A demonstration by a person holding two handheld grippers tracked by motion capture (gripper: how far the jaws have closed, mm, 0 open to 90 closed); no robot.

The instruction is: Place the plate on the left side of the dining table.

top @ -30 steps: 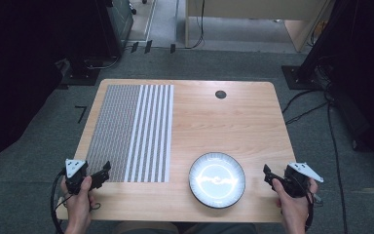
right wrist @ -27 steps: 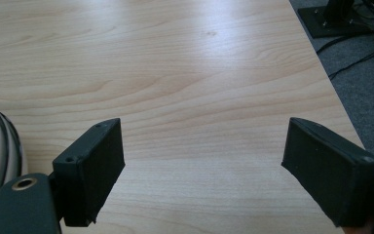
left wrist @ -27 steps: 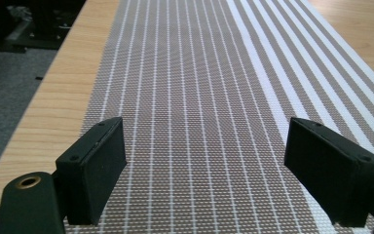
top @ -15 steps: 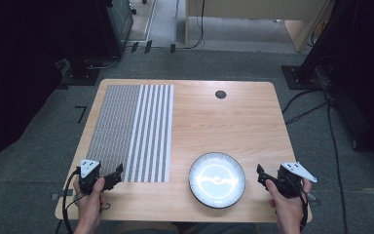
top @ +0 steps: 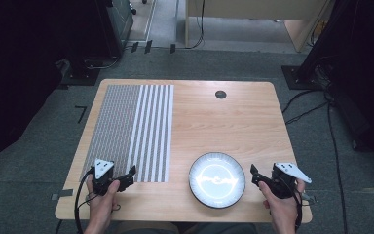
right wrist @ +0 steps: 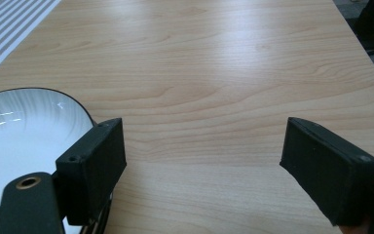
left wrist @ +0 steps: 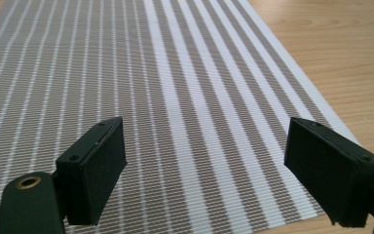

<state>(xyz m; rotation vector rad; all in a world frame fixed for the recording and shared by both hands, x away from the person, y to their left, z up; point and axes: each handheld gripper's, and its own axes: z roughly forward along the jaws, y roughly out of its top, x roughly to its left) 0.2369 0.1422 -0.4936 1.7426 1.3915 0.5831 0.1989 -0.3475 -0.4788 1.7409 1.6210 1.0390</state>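
A grey-and-white striped placemat [top: 130,129] covers the left part of the wooden table [top: 224,122]. A white plate with a dark rim [top: 217,180] lies near the front edge, right of centre. My left gripper [top: 130,176] hovers over the mat's near edge, open, with the striped mat [left wrist: 175,97] beneath its empty jaws. My right gripper [top: 253,174] is just right of the plate, open and empty. In the right gripper view the plate [right wrist: 24,131] lies beside the left jaw and bare wood lies ahead.
A small black round grommet [top: 220,94] sits in the table's far right part. Cables [top: 316,107] and dark equipment stands line the carpet around the table. A second desk [top: 253,19] stands farther back.
My left gripper has moved right along the front edge onto the mat's near corner. My right gripper has shifted left toward the plate. Both stay open.
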